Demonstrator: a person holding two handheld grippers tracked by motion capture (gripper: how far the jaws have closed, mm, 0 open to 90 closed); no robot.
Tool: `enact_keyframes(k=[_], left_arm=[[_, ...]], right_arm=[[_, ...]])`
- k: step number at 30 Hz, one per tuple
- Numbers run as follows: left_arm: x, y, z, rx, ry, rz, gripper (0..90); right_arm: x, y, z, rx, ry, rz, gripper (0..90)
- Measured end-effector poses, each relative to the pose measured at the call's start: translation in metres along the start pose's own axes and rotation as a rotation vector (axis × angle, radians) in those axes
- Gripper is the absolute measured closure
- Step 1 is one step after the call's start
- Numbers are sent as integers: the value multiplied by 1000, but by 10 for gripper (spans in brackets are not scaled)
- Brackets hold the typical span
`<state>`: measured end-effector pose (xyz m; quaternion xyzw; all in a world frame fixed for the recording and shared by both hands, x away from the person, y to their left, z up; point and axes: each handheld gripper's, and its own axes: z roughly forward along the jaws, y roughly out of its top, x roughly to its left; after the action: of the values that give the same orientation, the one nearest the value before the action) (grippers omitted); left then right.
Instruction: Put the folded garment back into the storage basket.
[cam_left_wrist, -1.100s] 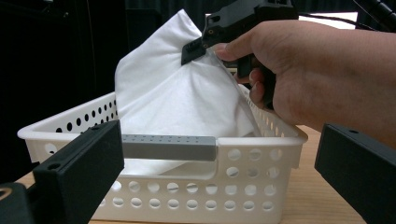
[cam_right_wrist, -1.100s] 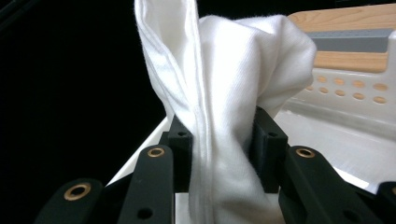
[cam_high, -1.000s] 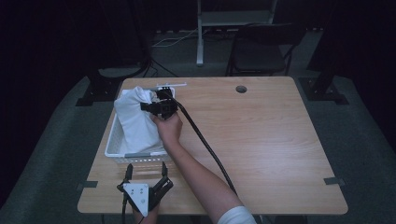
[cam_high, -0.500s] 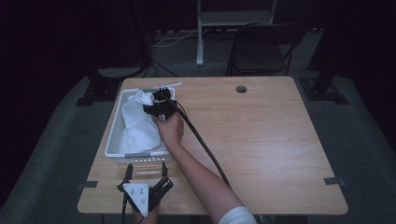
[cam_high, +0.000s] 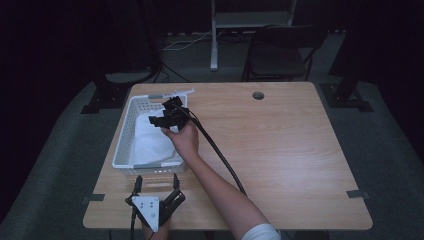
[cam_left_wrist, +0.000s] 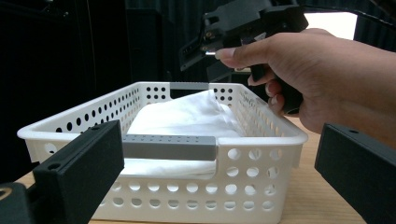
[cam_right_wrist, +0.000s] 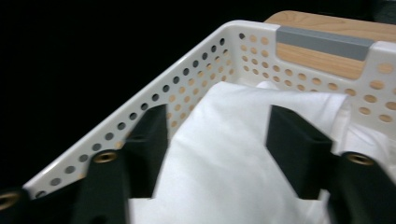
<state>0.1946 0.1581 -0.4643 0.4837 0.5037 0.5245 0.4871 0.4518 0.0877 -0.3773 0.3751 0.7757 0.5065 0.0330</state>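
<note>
A white perforated basket (cam_high: 124, 137) stands on the left half of the wooden table, and a white cloth (cam_high: 147, 141) lies flat inside it. A hand holds my right gripper (cam_high: 162, 116) over the basket's right rim, jaws open. In the right gripper view the right gripper (cam_right_wrist: 217, 121) hangs just above the cloth (cam_right_wrist: 233, 158), with the basket wall (cam_right_wrist: 187, 70) behind. My left gripper (cam_high: 157, 179) rests open at the table's near edge, facing the basket. In the left gripper view the left gripper (cam_left_wrist: 219, 140) frames the basket (cam_left_wrist: 187, 189) and the cloth (cam_left_wrist: 187, 114).
The right gripper's black cable (cam_high: 220, 155) trails across the table toward the near edge. A round cable hole (cam_high: 258, 95) sits at the far side, and a tape mark (cam_high: 358, 194) at the right. A dark chair (cam_high: 280, 50) stands behind the table.
The cloth, bunched up high at the right gripper a second ago, now lies flat in the basket. The right gripper has shifted slightly toward the near side. The left gripper has stayed still.
</note>
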Motion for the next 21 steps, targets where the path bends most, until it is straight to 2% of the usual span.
enact_keyframes(k=[5,7,8,9,10,12,13,15,17,18,21], left_arm=[[0,0,0,0,0,-1,22],[0,0,0,1,1,-1,22],[0,0,0,1,0,-1,22],[0,0,0,2,0,-1,22],[0,0,0,1,0,-1,22],[0,0,0,2,1,0,22],[0,0,0,3,1,0,22],[0,0,0,4,1,0,22],[0,0,1,8,1,1,22],[0,0,1,8,1,1,22],[0,0,1,12,1,1,22]], right_arm=[[-2,-4,-8,-80,32,24,248],[-3,-4,-9,-86,36,33,217],[-4,-5,-10,-70,51,29,199],[-4,-5,-10,-61,56,9,141],[-3,-6,-10,-56,64,-14,132],[-3,-7,-10,-41,65,-19,129],[-2,-7,-11,-46,77,-27,118],[0,-9,-15,-79,60,-37,111],[0,-9,-19,-100,71,-45,101],[1,-8,-20,-107,57,-58,24],[4,-7,-26,-115,53,-83,15]])
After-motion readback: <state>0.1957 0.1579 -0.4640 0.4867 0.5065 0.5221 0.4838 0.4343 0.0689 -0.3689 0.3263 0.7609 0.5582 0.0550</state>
